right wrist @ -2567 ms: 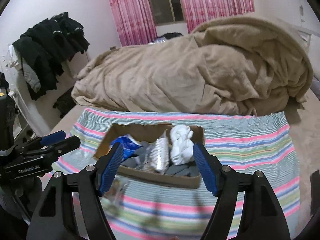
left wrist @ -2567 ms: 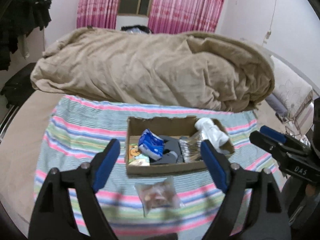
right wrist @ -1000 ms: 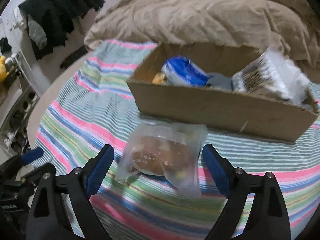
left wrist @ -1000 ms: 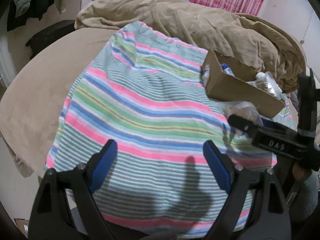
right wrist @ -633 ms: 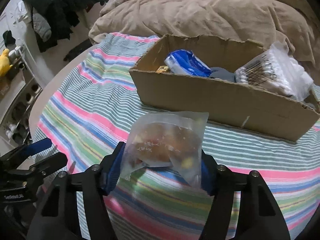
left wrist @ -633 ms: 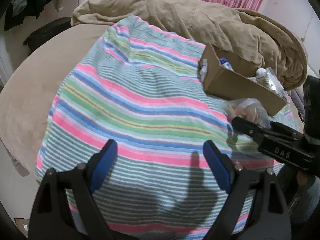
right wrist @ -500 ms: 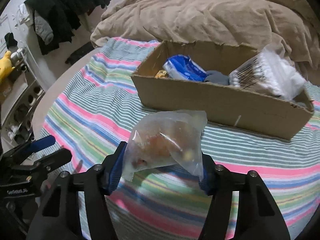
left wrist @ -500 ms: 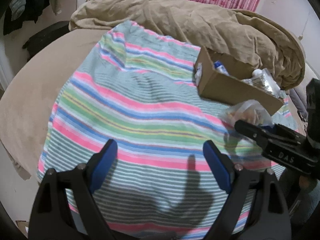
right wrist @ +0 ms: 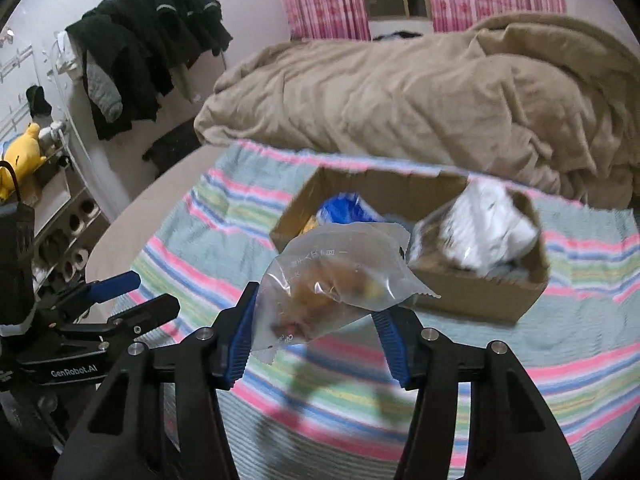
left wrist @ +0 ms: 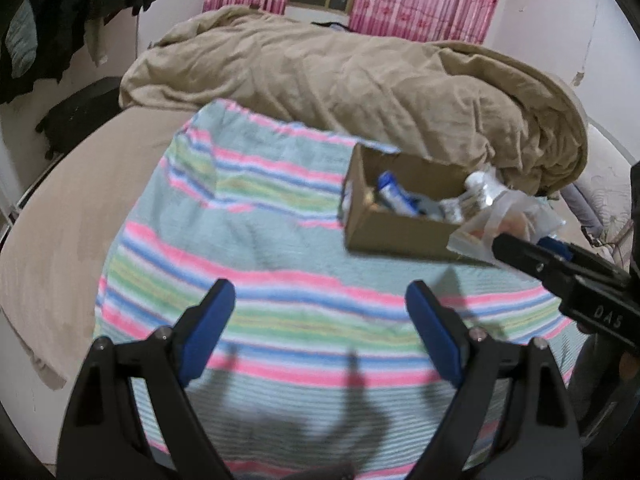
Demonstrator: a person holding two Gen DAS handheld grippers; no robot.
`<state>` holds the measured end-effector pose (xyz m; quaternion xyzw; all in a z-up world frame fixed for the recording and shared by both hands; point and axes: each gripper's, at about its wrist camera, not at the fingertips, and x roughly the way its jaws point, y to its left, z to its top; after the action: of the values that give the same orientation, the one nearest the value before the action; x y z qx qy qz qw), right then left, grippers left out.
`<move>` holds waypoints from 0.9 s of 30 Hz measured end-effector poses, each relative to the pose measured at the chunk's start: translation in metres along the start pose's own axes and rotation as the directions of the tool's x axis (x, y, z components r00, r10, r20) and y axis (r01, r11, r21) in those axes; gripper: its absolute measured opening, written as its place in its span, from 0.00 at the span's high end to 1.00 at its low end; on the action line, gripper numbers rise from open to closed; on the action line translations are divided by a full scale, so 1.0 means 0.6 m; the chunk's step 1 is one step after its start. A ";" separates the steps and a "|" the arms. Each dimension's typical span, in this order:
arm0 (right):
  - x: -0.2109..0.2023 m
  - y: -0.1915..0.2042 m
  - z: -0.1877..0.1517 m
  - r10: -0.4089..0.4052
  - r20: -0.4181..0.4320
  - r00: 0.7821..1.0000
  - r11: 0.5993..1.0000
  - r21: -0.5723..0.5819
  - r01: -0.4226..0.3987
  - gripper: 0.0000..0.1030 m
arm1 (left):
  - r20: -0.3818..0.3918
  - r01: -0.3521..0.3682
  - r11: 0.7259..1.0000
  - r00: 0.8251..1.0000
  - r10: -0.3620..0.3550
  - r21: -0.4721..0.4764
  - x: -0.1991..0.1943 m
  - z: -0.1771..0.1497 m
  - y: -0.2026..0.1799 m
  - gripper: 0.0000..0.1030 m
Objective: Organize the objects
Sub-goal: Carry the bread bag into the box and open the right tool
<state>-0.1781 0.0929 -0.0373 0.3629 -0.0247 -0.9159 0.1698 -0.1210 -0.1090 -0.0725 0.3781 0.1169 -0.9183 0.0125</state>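
1. Clear plastic bag of bread, crumpled, pinched between the right gripper pads, lifted.
2. Open cardboard box, just beyond the gripper, holding packets.

Cardboard box on striped blanket
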 end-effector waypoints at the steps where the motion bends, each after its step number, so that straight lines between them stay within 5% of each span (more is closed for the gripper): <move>1: -0.003 -0.003 0.008 -0.005 0.010 1.000 1.000 -0.003 0.005 0.44 | 0.006 0.004 1.000 1.000 -0.004 0.004 0.001 0.007 -0.005 0.14; 11: 0.014 -0.047 0.096 -0.043 0.085 0.995 0.999 -0.027 0.045 0.44 | 0.067 0.033 0.998 0.997 -0.037 0.054 0.038 0.096 -0.052 0.14; 27: 0.162 -0.117 0.088 -0.064 -0.012 0.998 0.997 0.032 0.064 0.43 | -0.048 0.028 0.996 0.999 -0.024 0.086 0.209 0.128 -0.046 0.14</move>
<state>-0.3002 0.1231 -0.0740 0.3711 -0.0270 -0.9184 0.1347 -0.2667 -0.0912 -0.1017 0.3984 0.0820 -0.9134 -0.0187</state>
